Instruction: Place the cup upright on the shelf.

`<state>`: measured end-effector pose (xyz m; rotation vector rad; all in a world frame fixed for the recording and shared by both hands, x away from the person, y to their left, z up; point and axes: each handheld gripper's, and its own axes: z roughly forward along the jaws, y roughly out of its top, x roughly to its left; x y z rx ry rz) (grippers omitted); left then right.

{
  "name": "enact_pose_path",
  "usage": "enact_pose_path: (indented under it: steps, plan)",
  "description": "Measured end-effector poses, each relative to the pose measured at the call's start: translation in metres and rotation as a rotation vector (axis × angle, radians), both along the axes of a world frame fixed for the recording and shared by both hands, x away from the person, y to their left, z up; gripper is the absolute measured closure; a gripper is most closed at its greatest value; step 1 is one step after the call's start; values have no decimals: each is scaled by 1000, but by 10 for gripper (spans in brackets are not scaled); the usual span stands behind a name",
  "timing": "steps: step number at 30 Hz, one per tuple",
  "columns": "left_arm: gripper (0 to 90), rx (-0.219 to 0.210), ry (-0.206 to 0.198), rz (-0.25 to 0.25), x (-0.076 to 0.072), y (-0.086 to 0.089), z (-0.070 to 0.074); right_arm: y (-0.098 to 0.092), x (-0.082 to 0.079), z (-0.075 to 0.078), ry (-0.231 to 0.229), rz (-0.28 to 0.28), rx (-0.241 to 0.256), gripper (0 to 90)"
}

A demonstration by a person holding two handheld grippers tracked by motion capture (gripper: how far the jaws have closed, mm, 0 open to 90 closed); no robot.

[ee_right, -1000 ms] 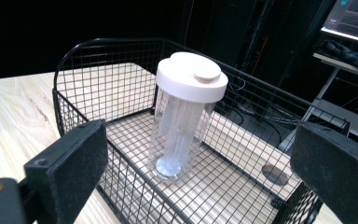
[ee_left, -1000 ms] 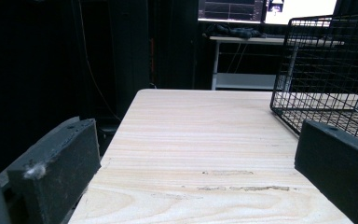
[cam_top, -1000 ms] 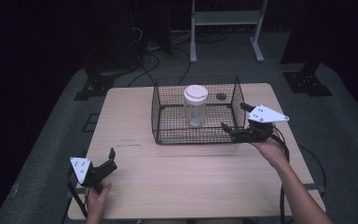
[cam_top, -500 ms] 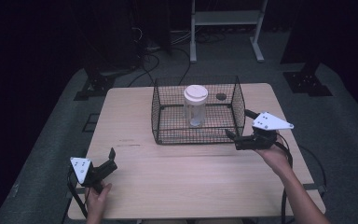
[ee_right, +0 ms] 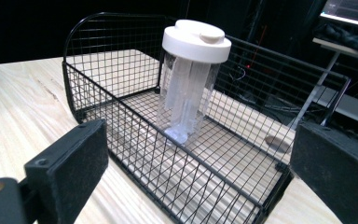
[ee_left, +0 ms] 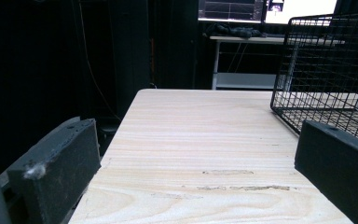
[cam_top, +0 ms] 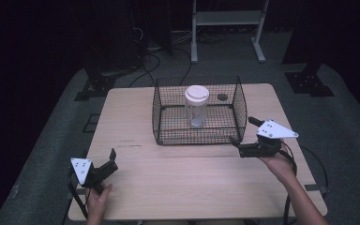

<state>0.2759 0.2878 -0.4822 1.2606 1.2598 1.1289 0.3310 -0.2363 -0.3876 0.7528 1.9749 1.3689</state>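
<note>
From the high view, a black wire basket sits at about 12 o'clock on the pale wooden bench, open at the top. Inside it stands an upright clear jar with a white lid, near the basket's middle. A small dark round object lies on the bench just behind the basket (too small to identify). The right hand-held gripper is at 3 o'clock, just off the basket's near right corner, its jaws spread wide and holding nothing. The left hand-held gripper rests at 8 o'clock near the bench's front edge, well apart from the basket, jaws parted and empty.

In the left gripper view, the two black jaws stand far apart over bare wood grain; the basket shows at 2 o'clock.

In the right gripper view, the jaws gape wide with nothing between them, facing the basket's wire wall. The jar is ribbed and translucent, with a flat white lid bearing a small raised tab.
</note>
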Motion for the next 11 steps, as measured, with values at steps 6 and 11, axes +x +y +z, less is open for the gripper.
enact_pose_path:
  steps: [6,11]
  plan:
    - [0,0,0,0,0,0,0,-4,-9,-8,6,-4,-1,36]
    - [0,1,0,0,0,0,0,-6,-18,-14,2,-8,2,36]
